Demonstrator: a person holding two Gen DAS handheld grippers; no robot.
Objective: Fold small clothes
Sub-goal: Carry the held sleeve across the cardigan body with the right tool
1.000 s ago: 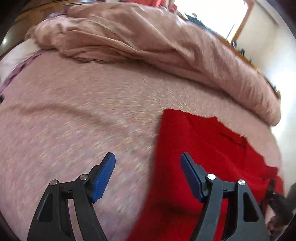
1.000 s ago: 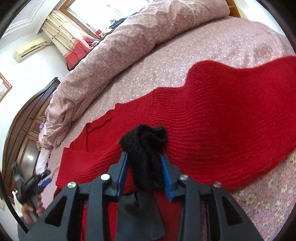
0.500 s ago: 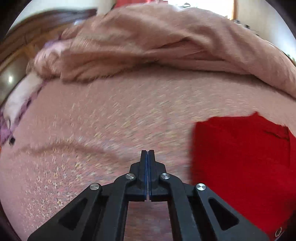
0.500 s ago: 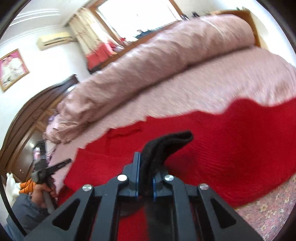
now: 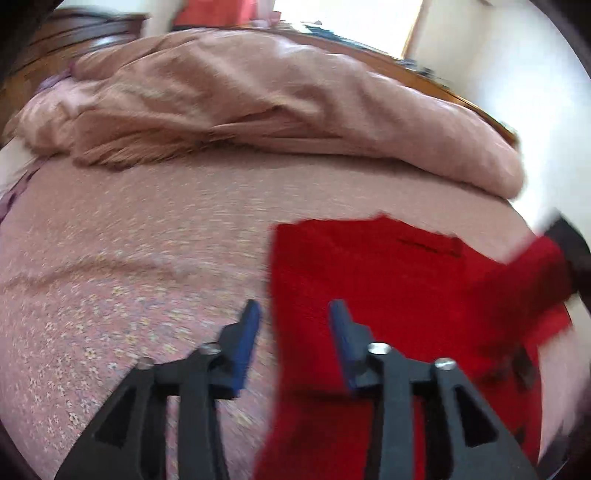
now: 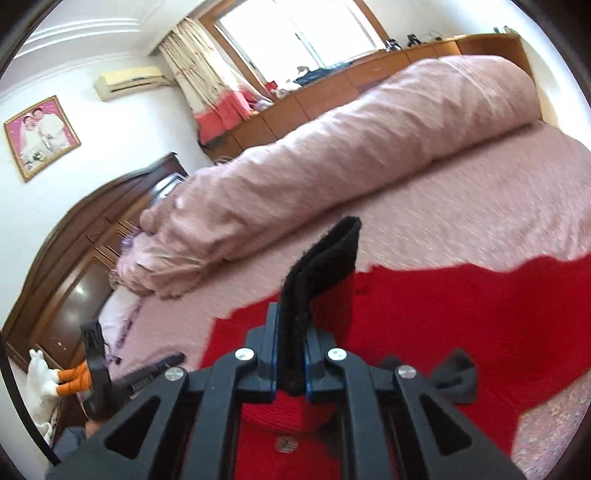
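The left gripper (image 5: pixel 293 317), pressed together half a second ago, now stands spread over the red knit sweater's (image 5: pixel 388 280) left edge. The right gripper (image 6: pixel 288 354) still pinches the sweater's black cuff (image 6: pixel 321 266), now upright, above the sweater spread lengthwise along the bed (image 6: pixel 461 210).

Left wrist view looks low and forward over the bed (image 5: pixel 147 229) toward the duvet (image 5: pixel 258 99). Right wrist view faces the duvet (image 6: pixel 369 147) and window (image 6: pixel 295 33), close above the red knit (image 6: pixel 480 314). Both views share the bed, duvet and red knit (image 5: pixel 369 277).
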